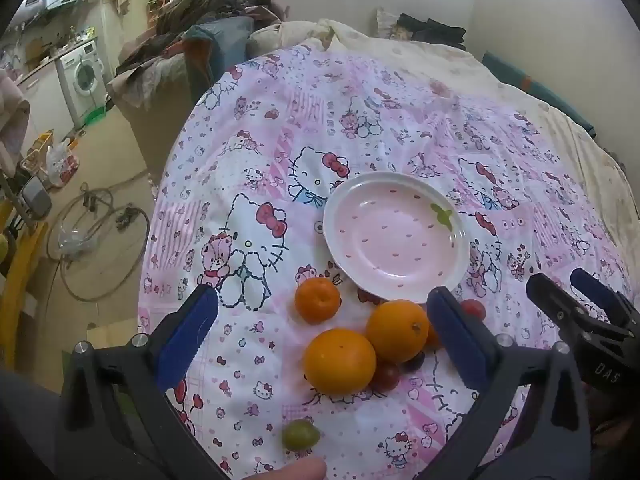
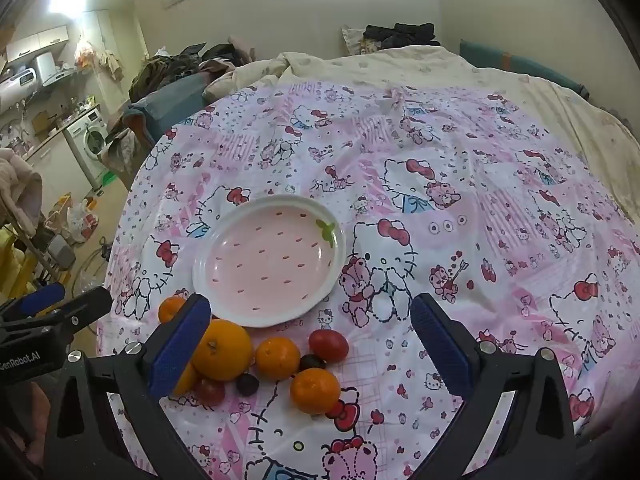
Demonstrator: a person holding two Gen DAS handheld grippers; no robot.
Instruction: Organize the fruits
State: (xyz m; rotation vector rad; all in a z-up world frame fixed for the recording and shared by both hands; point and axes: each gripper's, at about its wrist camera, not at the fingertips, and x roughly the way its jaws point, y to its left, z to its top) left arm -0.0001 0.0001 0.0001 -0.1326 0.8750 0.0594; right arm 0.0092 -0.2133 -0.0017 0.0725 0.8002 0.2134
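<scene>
Plate (image 1: 336, 216) holds nothing; oranges (image 1: 340, 361) lie beside it on bedsheet (image 1: 500, 152). Left claw (image 1: 320, 332), right claw (image 2: 310, 344) spread, unloaded.

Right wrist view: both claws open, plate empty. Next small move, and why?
Probably lower the open right claw onto the small orange tangerine nearest the camera. It sits apart from the other fruit between the fingers, and the pink strawberry-print plate holds nothing yet. The left claw is open too.

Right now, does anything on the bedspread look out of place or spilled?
Nothing is spilled or damaged. One green grape lies apart from the main fruit cluster, nearer the camera. The strawberry-pattern plate is empty, with all fruit beside it.
</scene>
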